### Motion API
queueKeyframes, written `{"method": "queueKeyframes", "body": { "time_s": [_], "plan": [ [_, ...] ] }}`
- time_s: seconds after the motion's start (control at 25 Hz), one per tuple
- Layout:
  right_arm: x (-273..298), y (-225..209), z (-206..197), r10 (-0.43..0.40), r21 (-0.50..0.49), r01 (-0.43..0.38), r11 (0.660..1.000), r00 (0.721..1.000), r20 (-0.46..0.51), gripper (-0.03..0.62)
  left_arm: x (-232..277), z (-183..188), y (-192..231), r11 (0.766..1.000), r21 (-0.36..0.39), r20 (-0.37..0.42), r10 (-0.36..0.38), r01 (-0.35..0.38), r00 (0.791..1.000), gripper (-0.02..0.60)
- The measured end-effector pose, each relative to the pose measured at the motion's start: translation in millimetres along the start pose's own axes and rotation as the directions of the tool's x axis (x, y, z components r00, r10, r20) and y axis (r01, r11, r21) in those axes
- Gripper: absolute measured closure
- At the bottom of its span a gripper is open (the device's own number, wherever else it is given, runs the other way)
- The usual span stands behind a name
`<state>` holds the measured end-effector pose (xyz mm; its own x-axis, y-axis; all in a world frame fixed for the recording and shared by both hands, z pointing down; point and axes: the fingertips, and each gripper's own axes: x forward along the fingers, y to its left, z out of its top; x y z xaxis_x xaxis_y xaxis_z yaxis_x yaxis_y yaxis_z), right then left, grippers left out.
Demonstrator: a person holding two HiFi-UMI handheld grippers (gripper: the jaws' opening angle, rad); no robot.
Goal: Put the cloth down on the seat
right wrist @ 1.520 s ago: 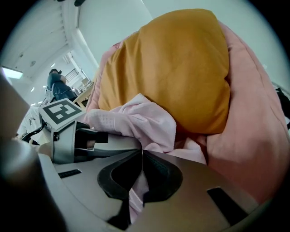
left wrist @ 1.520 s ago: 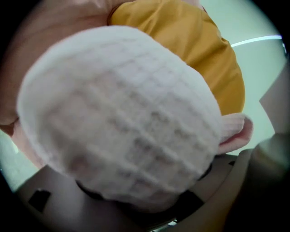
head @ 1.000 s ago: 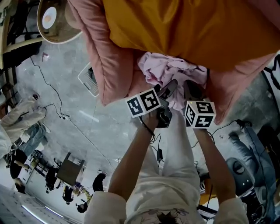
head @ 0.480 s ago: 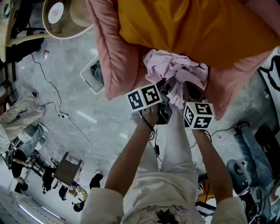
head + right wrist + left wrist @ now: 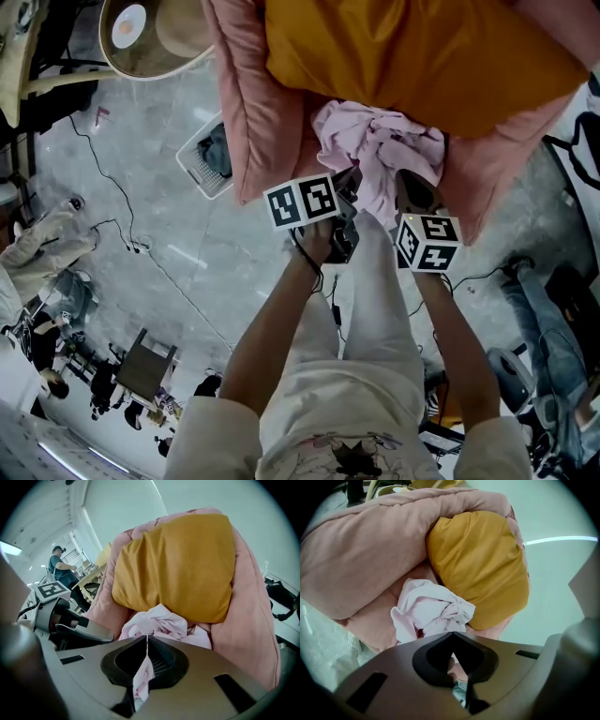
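1. The right tool (image 5: 147,637) is clenched on the cloth (image 5: 159,618). A thin pale-pink strip runs down between its meeting jaws. This pinch looks like the one remaining hold while the bundle is lowered.
2. The left tool (image 5: 452,633) is clenched too, its jaws closing up tip to tip. No fold of cloth can be made out between them, so I judge it empty. It sits just beside the right tool, probably waiting near the bundle rather than carrying it.
3. Both tools point at the same spot, the front edge of the pink seat (image 5: 253,122), with the person's arms reaching in from below.
4. The cloth lies crumpled just beyond both pairs of tips. Most of it already rests on the seat. From the left tool it is straight ahead and apart from the jaws. From the right tool it begins inside the jaws and spreads forward.
5. Behind the cloth, a mustard cushion (image 5: 422,56) leans on the seat's back. The bundle is tucked against the cushion's lower edge.
6. To my eye the placing is nearly done, and only the right tool's release is left.
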<state>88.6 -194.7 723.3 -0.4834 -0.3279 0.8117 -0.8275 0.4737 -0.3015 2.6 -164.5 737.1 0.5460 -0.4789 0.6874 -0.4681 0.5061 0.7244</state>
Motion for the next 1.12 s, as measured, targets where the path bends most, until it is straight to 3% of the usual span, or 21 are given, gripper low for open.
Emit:
{"method": "queueKeyframes", "body": {
  "time_s": [0.12,0.24,0.32,0.4,0.48,0.84,1.12],
  "plan": [
    [-6.2,5.9,-1.8,0.004,-0.006,-0.004,1.0,1.0,0.004,0.569,-8.7,-4.1,0.4,0.999,0.049,-0.022,0.014,-0.013,1.0,0.577],
    [-8.5,9.1,0.6,-0.001,-0.012,0.001,1.0,1.0,0.018,0.569,-16.1,-0.6,-1.8,0.987,0.153,-0.019,0.048,-0.045,0.999,0.577],
    [-14.9,12.7,-3.0,-0.011,0.003,0.011,1.0,1.0,0.023,0.569,-25.9,-3.0,-6.5,0.961,0.269,-0.017,0.078,-0.071,0.997,0.577],
    [-25.1,18.4,-5.0,-0.018,0.02,0.017,1.0,0.999,0.027,0.569,-38.6,-7.2,-14.8,0.918,0.387,-0.016,0.104,-0.09,0.994,0.577],
    [-37.4,26.6,-3.6,-0.017,0.026,0.016,1.0,0.999,0.032,0.569,-53.7,-8.4,-24.0,0.883,0.459,-0.01,0.12,-0.102,0.993,0.577],
    [-79.9,60.1,4.8,0.0,-0.013,0.0,1.0,0.998,0.06,0.569,-99.9,-22.8,-57.9,0.843,0.536,-0.033,0.085,-0.054,0.996,0.577],
    [-102.9,94.4,16.3,0.033,-0.062,-0.028,0.998,0.996,0.078,0.569,-139.8,-29.8,-71.6,0.828,0.559,-0.019,0.061,-0.04,0.998,0.577]
  ]
}}
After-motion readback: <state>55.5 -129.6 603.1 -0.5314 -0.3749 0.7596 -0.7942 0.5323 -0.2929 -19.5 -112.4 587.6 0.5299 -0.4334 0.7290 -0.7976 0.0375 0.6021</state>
